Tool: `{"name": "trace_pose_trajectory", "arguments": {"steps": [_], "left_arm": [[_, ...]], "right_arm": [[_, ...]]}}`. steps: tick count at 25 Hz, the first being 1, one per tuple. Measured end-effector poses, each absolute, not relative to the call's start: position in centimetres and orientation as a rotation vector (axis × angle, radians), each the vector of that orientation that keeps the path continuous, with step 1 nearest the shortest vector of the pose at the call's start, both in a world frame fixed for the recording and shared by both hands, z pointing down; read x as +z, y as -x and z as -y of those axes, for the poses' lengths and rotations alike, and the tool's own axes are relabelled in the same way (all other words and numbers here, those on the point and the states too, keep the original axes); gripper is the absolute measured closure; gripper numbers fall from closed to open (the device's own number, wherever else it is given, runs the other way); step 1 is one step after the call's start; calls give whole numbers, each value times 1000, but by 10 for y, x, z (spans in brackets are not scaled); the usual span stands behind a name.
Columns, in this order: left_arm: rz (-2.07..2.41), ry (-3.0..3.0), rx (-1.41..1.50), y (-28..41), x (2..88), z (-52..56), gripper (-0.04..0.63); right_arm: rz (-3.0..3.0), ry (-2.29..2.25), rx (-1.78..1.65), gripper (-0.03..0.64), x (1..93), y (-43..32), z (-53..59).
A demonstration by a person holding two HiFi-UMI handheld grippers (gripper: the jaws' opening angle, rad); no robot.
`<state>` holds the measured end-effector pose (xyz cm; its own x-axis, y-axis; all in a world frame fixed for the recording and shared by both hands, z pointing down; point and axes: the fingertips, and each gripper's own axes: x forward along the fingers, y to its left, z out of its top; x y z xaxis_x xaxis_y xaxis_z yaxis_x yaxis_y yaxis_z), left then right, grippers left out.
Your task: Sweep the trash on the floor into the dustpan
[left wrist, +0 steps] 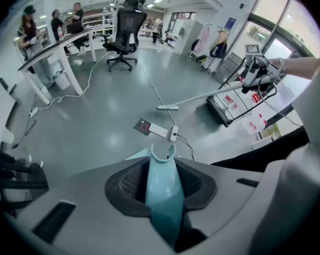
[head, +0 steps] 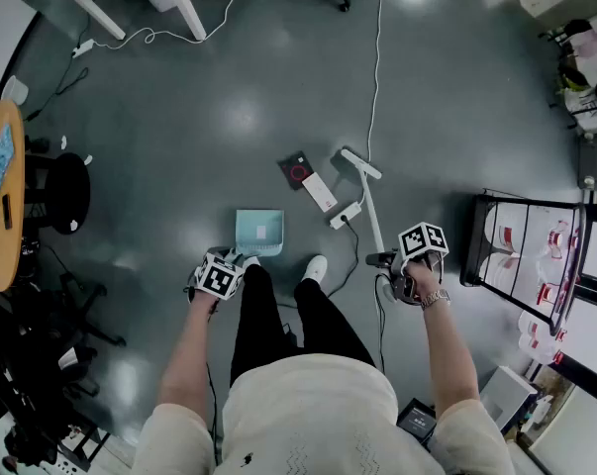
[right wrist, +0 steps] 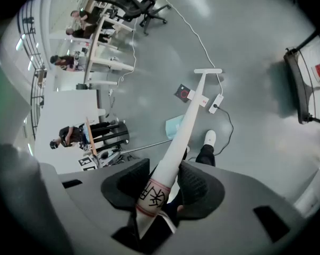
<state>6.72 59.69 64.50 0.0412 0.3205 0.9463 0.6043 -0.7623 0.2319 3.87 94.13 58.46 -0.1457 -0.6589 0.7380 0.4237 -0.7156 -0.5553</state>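
My left gripper point(head: 219, 277) is shut on the teal handle point(left wrist: 163, 187) of the dustpan point(head: 258, 232), which rests on the grey floor by the person's feet. My right gripper point(head: 418, 255) is shut on the white broom handle point(right wrist: 176, 150). The broom head point(head: 360, 163) sits on the floor, ahead and to the right of the pan. The trash lies between them: a black card with a red ring point(head: 296, 169) and a white flat box point(head: 320, 192). Both pieces also show in the left gripper view, card point(left wrist: 144, 126) and box point(left wrist: 158, 131).
A white power strip point(head: 345, 215) with a long cable lies beside the trash, near the broom. A black wire rack point(head: 531, 255) stands at the right. A round wooden table point(head: 3, 196) and stool are left; an office chair point(left wrist: 122, 31) and desks with people are farther off.
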Motion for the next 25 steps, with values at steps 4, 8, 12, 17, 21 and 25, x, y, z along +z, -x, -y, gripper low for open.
{"name": "trace_pose_trajectory", "arguments": {"steps": [4,8,12,17,21,25], "left_arm": [[1046,1975,-1724,-102,665,-621,495],[1090,1923,-1644,-137,666,-620,495],[1104,1915,-1588,-151,670,-610,495],[1104,1921,-1532,-150,671,-597,495],[1094,1941,-1511,-133,671,-589,495],[1078,1931,-1460,-134,672,-594,495]], "right_arm": [[-334,1448,-2097,465,616,-64,-948],[-435,1468,-2355,465,642,-64,-941],[-542,1478,-2612,465,657,-44,-935],[-738,1468,-2906,465,661,-19,-932],[-979,1407,-3087,465,660,0,-934],[-1182,1333,-3115,465,650,8,-919]]}}
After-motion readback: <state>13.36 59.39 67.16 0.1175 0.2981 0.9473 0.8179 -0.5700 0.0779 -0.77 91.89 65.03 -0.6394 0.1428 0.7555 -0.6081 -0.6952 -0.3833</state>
